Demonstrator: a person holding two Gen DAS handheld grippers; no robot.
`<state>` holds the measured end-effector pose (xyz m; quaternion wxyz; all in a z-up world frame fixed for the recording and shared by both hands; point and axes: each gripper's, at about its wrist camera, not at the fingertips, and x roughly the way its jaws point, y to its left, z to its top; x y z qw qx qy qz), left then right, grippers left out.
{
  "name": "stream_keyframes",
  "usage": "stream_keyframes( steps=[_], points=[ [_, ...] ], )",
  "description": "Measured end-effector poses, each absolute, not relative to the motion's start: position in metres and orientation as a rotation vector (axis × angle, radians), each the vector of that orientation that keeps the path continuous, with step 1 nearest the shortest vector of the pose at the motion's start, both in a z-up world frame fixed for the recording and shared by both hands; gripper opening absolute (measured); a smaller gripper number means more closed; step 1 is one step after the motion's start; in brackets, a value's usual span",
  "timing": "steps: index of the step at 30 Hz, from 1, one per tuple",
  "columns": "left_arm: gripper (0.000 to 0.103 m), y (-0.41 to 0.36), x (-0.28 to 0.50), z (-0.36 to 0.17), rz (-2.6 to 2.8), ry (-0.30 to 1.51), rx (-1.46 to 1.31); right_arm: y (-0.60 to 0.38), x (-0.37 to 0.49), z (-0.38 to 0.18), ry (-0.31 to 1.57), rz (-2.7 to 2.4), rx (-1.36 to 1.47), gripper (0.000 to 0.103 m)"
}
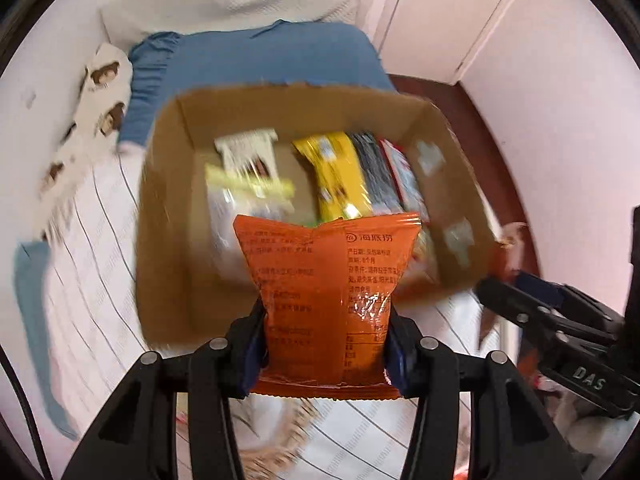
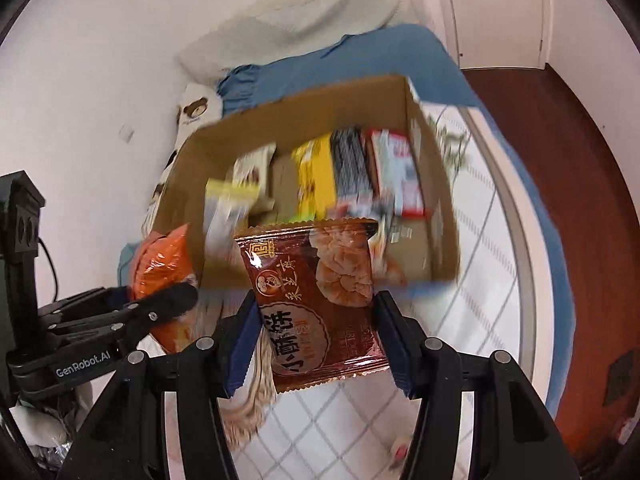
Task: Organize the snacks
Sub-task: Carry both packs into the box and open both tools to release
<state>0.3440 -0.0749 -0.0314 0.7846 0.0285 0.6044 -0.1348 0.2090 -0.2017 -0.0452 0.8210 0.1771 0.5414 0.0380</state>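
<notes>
**Bedroom, bed surface: two packets up, box part-filled**

Orange packet pinched in left claw; brown biscuit packet pinched in right claw. Both hang above the bed, just short of the cardboard box. Box already holds several snacks, including a yellow pack. Left to do, I'd judge: drop both in.
</notes>
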Motion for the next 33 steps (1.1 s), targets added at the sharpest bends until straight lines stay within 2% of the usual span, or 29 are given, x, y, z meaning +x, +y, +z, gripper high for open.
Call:
stream_keyframes(
  steps=[7, 15, 16, 17, 19, 20, 27, 33],
  points=[
    [0.047, -0.055, 0.451, -0.066, -0.174, 1.34, 0.135, -0.217, 0.28, -0.069, 1.224, -0.004, 0.381, 0.059],
    [0.047, -0.047, 0.515, -0.123, -0.058, 1.413, 0.237, -0.228, 0.321, -0.102, 1.288, -0.1, 0.378, 0.06],
    [0.05, -0.046, 0.522, -0.131, -0.058, 1.423, 0.25, -0.23, 0.323, -0.106, 1.298, -0.115, 0.379, 0.061],
    [0.054, -0.045, 0.527, -0.135, -0.059, 1.427, 0.257, -0.233, 0.326, -0.111, 1.316, -0.128, 0.39, 0.071],
    [0.087, -0.044, 0.534, -0.14, -0.063, 1.43, 0.248, -0.236, 0.331, -0.12, 1.352, -0.139, 0.391, 0.094],
    [0.093, -0.043, 0.535, -0.141, -0.069, 1.438, 0.228, -0.236, 0.333, -0.123, 1.352, -0.121, 0.409, 0.097],
    [0.094, -0.038, 0.522, -0.149, -0.095, 1.453, 0.136, -0.232, 0.331, -0.131, 1.359, -0.123, 0.397, 0.097],
    [0.094, -0.051, 0.477, -0.128, -0.125, 1.352, 0.12, -0.224, 0.317, -0.123, 1.331, -0.118, 0.34, 0.097]
  ],
)
